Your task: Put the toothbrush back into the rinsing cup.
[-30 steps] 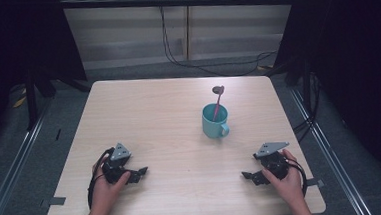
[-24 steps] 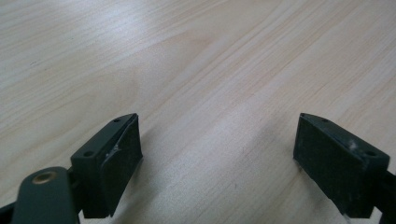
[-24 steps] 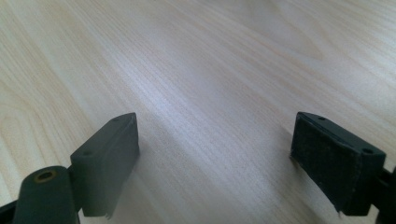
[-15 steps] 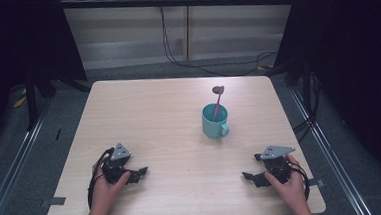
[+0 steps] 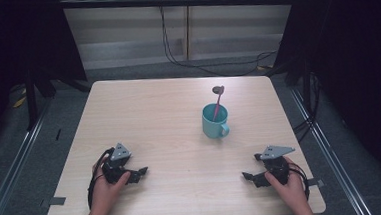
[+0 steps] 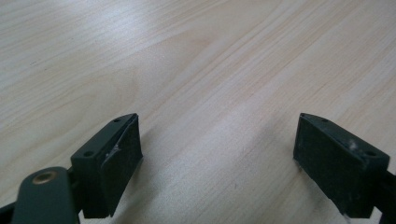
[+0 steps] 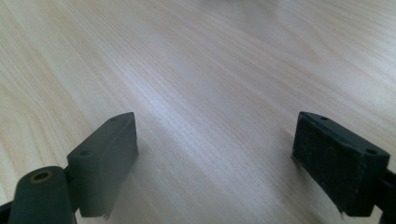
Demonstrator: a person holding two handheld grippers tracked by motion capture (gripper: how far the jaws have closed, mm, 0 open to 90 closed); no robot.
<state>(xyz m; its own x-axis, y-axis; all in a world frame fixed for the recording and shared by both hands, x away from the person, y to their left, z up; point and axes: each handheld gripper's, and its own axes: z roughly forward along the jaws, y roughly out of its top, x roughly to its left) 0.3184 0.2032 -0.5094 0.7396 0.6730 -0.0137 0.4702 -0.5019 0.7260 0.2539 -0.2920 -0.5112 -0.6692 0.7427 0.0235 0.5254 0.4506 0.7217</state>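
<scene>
**Both hand-held grippers parked low, cup and spoon untouched**

Since the frame a second ago, the right hand-held gripper [image 5: 250, 176] has slid a little back toward the person's edge of the surface [image 5: 144, 115]; the left one, the cup and the spoon lie as they did.

At the left, the left hand-held gripper [image 5: 137, 173] rests low on the wood near the front edge, its jaws spread wide with only bare grain between them, as its own view confirms. Moving right across open wood, the teal cup [image 5: 214, 121] stands upright right of centre, well ahead of both grippers, its handle turned toward the front-right. A pink-handled spoon [image 5: 218, 100] leans in it, bowl end up and tilted away from the person. At the far right, the right hand-held gripper likewise sits near the front edge, jaws gaping and empty.

The step in hand looks like the first reach for the cup or the spoon. The right gripper is nearer and the handle faces its side, so a good approach would probably come in level from there, closing on the handle or rim without nudging the spoon, which could tip the cup if caught.

Nothing lies between either gripper and the cup. Beyond the far edge, cables [image 5: 175, 53] trail along the floor, clear of the work.
</scene>
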